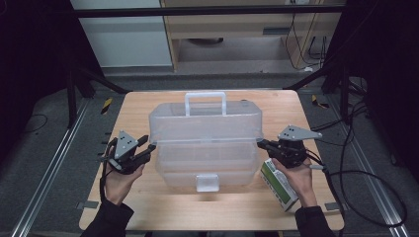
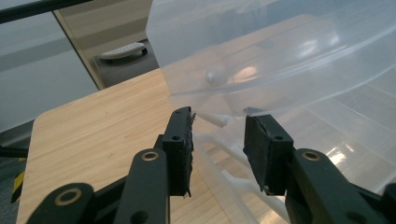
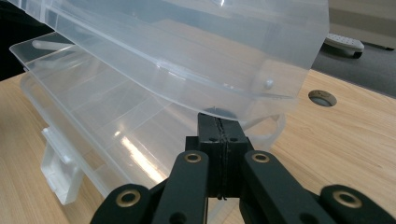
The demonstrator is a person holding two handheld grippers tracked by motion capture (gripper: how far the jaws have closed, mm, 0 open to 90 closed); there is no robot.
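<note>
1. The left gripper sits near the table's left edge, just beside the left end of the clear plastic box. In the left gripper view its jaws stand part-way apart with nothing pressed between the pads; the box's hinge corner lies just ahead of the tips.
2. The person's left hand holds that gripper from the near side, the dark sleeve entering at the near edge.
3. The clear plastic box stands in the middle of the table. Its lid is raised and leans toward the far edge, with the white handle on top. The white latch hangs at the front wall, facing the near edge.
4. The right gripper is at the box's right end. In the right gripper view its jaws meet flat, pad on pad, nothing between them, just under the lid's corner.
5. A green and white carton lies near the near right corner, under the right hand.
</note>
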